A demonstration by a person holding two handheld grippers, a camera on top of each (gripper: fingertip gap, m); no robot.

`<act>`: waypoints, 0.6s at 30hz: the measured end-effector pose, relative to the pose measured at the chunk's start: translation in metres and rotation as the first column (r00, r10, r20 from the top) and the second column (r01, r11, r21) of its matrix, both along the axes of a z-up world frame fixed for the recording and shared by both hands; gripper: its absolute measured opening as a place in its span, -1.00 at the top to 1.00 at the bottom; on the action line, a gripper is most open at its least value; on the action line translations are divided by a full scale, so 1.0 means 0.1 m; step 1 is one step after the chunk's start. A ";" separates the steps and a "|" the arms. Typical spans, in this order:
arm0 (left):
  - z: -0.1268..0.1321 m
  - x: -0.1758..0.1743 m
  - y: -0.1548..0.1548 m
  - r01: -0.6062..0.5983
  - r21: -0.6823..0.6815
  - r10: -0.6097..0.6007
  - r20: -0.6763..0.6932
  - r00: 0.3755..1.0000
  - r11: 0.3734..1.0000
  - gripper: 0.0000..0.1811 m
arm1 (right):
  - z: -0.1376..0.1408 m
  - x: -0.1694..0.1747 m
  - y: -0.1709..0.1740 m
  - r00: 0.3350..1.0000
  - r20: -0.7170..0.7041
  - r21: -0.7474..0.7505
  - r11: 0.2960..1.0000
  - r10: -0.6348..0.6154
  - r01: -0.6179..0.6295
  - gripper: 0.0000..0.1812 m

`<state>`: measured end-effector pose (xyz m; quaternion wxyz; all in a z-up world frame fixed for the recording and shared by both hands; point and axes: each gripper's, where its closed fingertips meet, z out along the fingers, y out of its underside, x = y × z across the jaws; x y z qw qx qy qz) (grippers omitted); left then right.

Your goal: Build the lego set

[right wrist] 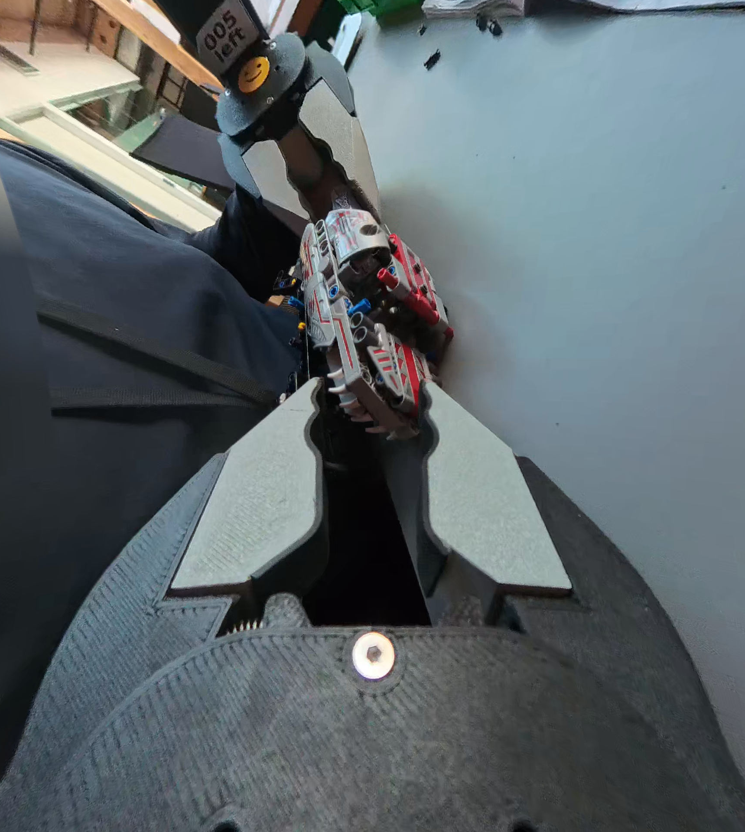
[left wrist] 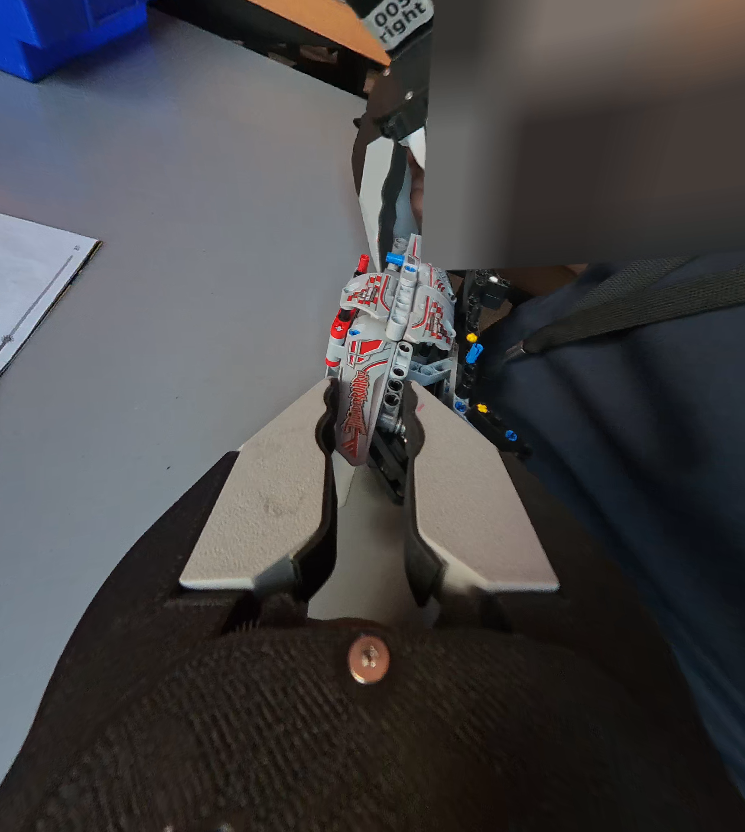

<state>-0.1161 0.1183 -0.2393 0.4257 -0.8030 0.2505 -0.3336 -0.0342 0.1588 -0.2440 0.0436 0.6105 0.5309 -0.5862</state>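
Note:
A grey and red lego model (left wrist: 388, 342) with blue and red pins is held between both grippers over the near edge of the table. My left gripper (left wrist: 368, 405) is shut on one end, its jaws against a printed grey panel and a black beam. My right gripper (left wrist: 395, 216) comes in from above at the far end. In the right wrist view the model (right wrist: 361, 315) shows white teeth along one edge, and my right gripper (right wrist: 372, 396) is shut on that toothed end. The left gripper (right wrist: 339, 193) holds the other end.
An instruction booklet (left wrist: 10, 292) lies at the left on the grey table (left wrist: 181, 180). A blue bin (left wrist: 46, 31) stands at the far left. A person's dark clothing with a strap (left wrist: 631, 405) is close on the right. Small black pieces (right wrist: 487, 24) lie far off on the table. Across from one pair of fingers to the other is roughly 10 cm.

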 end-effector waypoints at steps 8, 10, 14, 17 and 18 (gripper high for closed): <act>0.03 0.01 -0.09 0.021 0.059 -0.017 -0.057 0.998 0.998 0.73 | 0.06 -0.08 -0.12 0.999 -0.041 -0.008 1.000 0.026 -0.026 0.66; 0.04 0.05 -0.11 0.031 0.072 -0.025 -0.080 0.996 0.997 0.73 | 0.13 -0.11 -0.15 0.997 -0.071 -0.022 0.999 0.022 -0.024 0.71; 0.03 0.03 -0.12 0.028 0.069 -0.021 -0.095 0.995 0.997 0.72 | 0.11 -0.06 -0.10 0.998 -0.057 -0.033 0.999 0.014 -0.016 0.66; 0.01 -0.05 -0.12 -0.009 0.032 0.011 -0.037 0.999 0.999 0.73 | 0.09 0.02 0.04 0.998 -0.055 -0.045 0.999 -0.024 0.021 0.62; 0.01 -0.07 -0.12 -0.020 0.020 0.020 -0.018 1.000 1.000 0.73 | 0.07 0.06 0.05 0.999 -0.042 -0.046 0.999 -0.025 0.024 0.62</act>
